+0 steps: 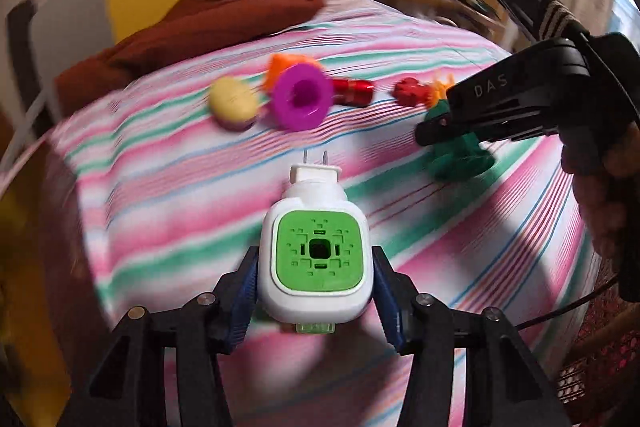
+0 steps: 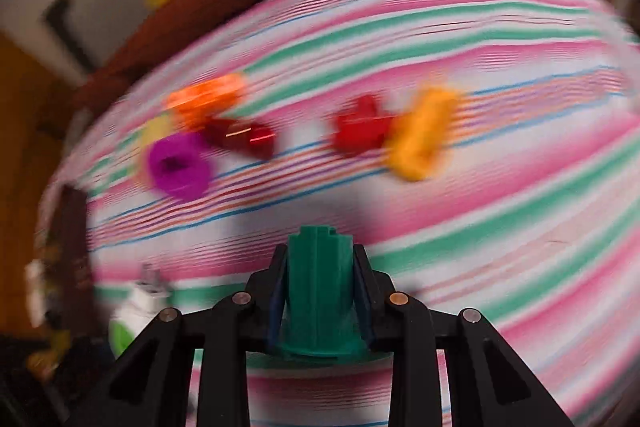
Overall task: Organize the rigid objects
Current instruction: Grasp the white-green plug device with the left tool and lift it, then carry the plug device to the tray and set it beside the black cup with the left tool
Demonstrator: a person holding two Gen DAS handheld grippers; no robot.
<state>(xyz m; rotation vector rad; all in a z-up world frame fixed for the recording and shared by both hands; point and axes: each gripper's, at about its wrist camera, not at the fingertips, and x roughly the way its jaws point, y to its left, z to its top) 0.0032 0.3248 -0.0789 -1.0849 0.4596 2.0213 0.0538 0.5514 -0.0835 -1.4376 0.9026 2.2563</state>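
Left wrist: my left gripper [image 1: 316,283] clamps the plug [image 1: 314,259]; right gripper [image 2: 320,291] grips the green piece [image 2: 320,291] (blurry). Set both down gently beside the row.

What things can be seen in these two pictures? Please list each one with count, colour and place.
plug-in device: 1, white with green face, between the left pads
green ribbed piece: 1, dark green, in the right pads
purple ring: 1, purple, on the cloth, far left
yellow oval piece: 1, pale yellow, left of the ring
orange piece: 1, orange, behind the ring
red cylinder: 1, shiny red, right of the ring
red block: 1, red, mid cloth
yellow-orange piece: 1, beside the red block
striped cloth: 1, pink, green, white
brown fabric: 1, far edge
left hand-held gripper: 1, black, blue pads
right hand-held gripper: 1, black
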